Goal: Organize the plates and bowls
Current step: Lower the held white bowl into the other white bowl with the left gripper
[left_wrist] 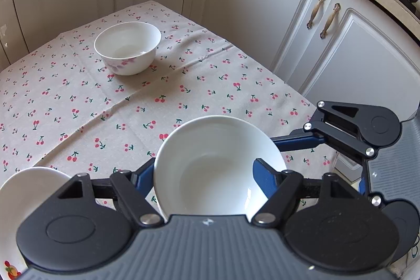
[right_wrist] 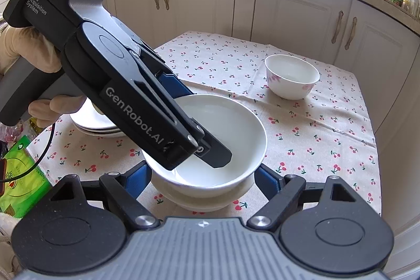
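A: What carries everything here?

B: A tabletop under a cherry-print tablecloth [right_wrist: 302, 127], with white cabinets [left_wrist: 262, 4] behind its far edges.

A: And the biggest dish?

B: A white bowl [right_wrist: 225, 127] near the front edge, sitting nested in another white bowl beneath it [right_wrist: 207, 201]. The left gripper [right_wrist: 210, 148] reaches down into it from the left side. One dark finger [right_wrist: 218, 156] lies inside against the inner wall, and in its own wrist view the rim [left_wrist: 183, 138] runs between the two blue-padded fingers, one inside and one outside. They are drawn narrow on that wall, gripping the bowl.

A: The right gripper?

B: The right gripper [right_wrist: 204, 183] straddles the stack from the front edge. Its blue pads [right_wrist: 267, 180] sit either side of the bowls, low beside the upper bowl's base. Whether they press on it or merely stand close, I cannot tell.

A: Anything else?

B: A stack of white plates [right_wrist: 97, 125] towards the left edge, partly behind the left gripper. A smaller floral bowl [right_wrist: 291, 78] stands alone near the far right corner, well apart from both grippers.
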A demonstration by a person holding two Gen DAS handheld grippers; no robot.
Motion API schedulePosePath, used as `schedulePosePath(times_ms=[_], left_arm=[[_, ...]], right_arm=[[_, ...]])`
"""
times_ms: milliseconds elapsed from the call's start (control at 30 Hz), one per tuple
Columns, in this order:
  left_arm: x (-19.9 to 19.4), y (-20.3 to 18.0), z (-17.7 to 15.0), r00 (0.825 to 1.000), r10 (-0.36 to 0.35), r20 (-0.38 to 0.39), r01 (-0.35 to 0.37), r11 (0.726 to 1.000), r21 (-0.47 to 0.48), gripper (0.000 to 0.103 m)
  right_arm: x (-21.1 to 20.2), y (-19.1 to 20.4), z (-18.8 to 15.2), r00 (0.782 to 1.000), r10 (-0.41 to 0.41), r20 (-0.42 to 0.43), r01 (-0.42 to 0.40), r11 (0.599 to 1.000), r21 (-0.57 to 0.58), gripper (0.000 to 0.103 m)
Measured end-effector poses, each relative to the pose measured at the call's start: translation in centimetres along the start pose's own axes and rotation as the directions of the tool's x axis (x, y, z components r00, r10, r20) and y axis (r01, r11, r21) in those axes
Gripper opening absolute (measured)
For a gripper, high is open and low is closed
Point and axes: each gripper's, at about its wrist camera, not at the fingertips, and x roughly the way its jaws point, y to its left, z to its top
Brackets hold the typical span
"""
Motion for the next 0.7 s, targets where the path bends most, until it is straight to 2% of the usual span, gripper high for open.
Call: schedulePosePath(times_ms=[533,700], left_arm=[[0.35,-0.11,-0.21,1.0,-0.003,0.003,0.003,1.0,0.015,0.076],[0.39,0.09,-0.19,1.0,-0.002,0.012,0.002,1.0,0.009,0.083]], right_arm=[[0.43,-0.21,-0.22,1.0,0.003,-0.013,-0.003,1.0,0.01,0.089],[0.6,-0.29,-0.27,1.0,0.01,-0.015,-0.01,1.0,0.013,0.089]])
